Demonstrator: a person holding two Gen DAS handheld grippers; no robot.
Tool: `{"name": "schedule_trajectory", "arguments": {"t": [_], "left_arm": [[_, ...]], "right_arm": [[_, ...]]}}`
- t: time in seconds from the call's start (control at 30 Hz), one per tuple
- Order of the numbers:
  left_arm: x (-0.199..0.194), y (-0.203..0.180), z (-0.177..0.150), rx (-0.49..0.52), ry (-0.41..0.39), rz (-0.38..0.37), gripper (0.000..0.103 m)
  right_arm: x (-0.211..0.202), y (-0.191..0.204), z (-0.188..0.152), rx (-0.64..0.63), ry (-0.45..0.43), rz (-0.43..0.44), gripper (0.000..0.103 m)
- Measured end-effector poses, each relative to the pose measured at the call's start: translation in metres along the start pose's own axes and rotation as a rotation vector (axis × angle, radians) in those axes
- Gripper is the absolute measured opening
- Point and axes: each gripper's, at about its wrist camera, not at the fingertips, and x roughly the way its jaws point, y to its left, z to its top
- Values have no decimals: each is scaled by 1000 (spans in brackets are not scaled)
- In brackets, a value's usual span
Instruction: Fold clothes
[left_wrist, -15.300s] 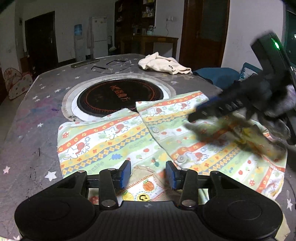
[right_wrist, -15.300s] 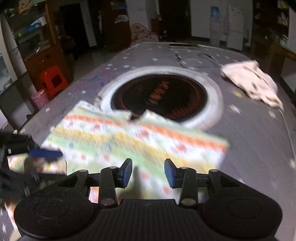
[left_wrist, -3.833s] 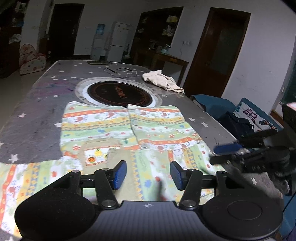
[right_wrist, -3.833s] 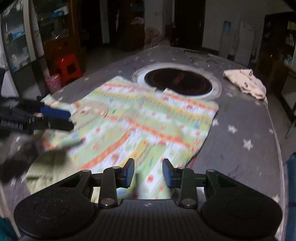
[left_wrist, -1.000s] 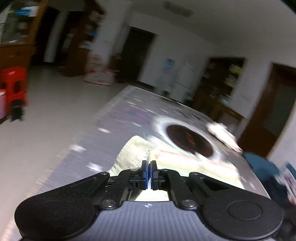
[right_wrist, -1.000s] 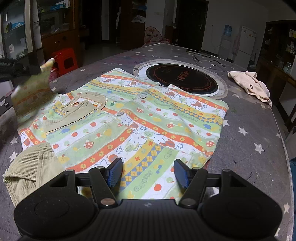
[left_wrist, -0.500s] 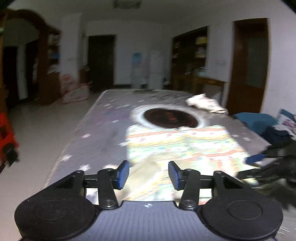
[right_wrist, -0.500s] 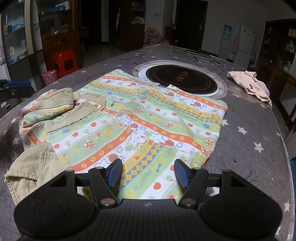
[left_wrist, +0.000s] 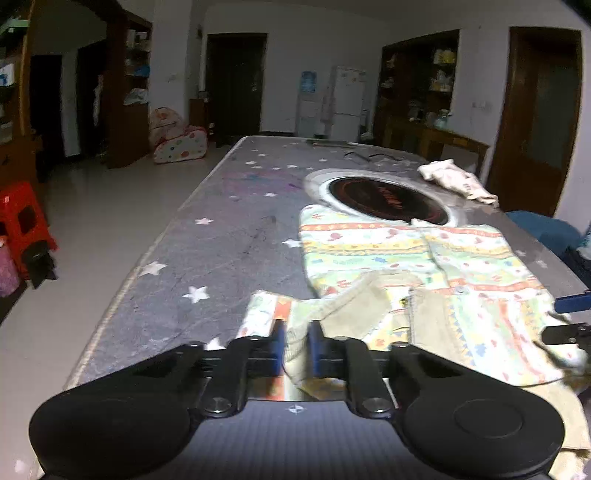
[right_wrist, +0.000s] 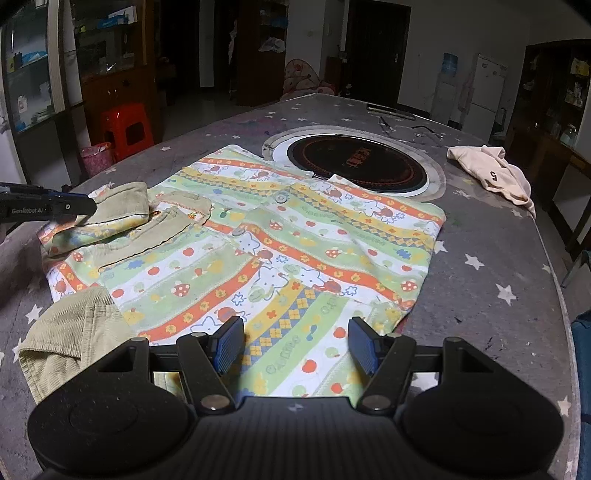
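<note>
Shirt (right_wrist: 280, 251) sleeve (right_wrist: 110, 214) folded inward
Left gripper (left_wrist: 295, 345) nearly closed around cuff; right gripper (right_wrist: 295, 345) wide, empty. Lay sleeve flat, edges aligned.

left tongs (left_wrist: 295, 349) narrowed around sleeve cuff (left_wrist: 343, 306) of patterned shirt (left_wrist: 424, 258).

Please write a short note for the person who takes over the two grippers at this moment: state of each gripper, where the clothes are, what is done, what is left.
Left gripper: nearly shut around the khaki-lined cuff of the patterned shirt; firm grip not certain.
Right gripper: open, empty, over the shirt's near edge.
Shirt lies spread, front up, on the star-print table; cream garment at the far right, unfolded.
Done: that sleeve lies turned in over the shirt.
Left: other sleeve, body folds, then the cream garment.
</note>
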Motion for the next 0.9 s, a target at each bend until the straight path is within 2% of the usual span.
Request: {"name": "schedule_trajectory", "arguments": {"t": [0.27,0.43,0.47,0.57,0.63,0.67,0.77,0.83,0.9], "left_arm": [[-19,-31,29,-35,-101,-191,7],[-30,-51,46,-55,-163,-314,7],[-27,-60,46,-48,-162,-353,7],[-14,-90,37,64,-75,-431,9],[-10,-102,26,134,-31,-437,16],[-9,-107,22,165,-14,-439,23],[-13,-105,16,224,-6,-428,34],[-16,-97,15,241,-7,-396,44],[-19,-84,12,240,-3,-351,46]], "right_arm": [[-13,-5,7,68,-32,73,64],[-17,-14,9,122,-41,90,62],[-18,-17,9,139,-41,92,62],[-18,-30,6,209,-35,100,58],[-18,-36,3,240,-32,99,56],[-18,-39,2,254,-30,102,56],[-20,-45,1,285,-27,123,55],[-19,-45,3,296,-26,145,52],[-15,-42,7,311,-22,186,51]]}}
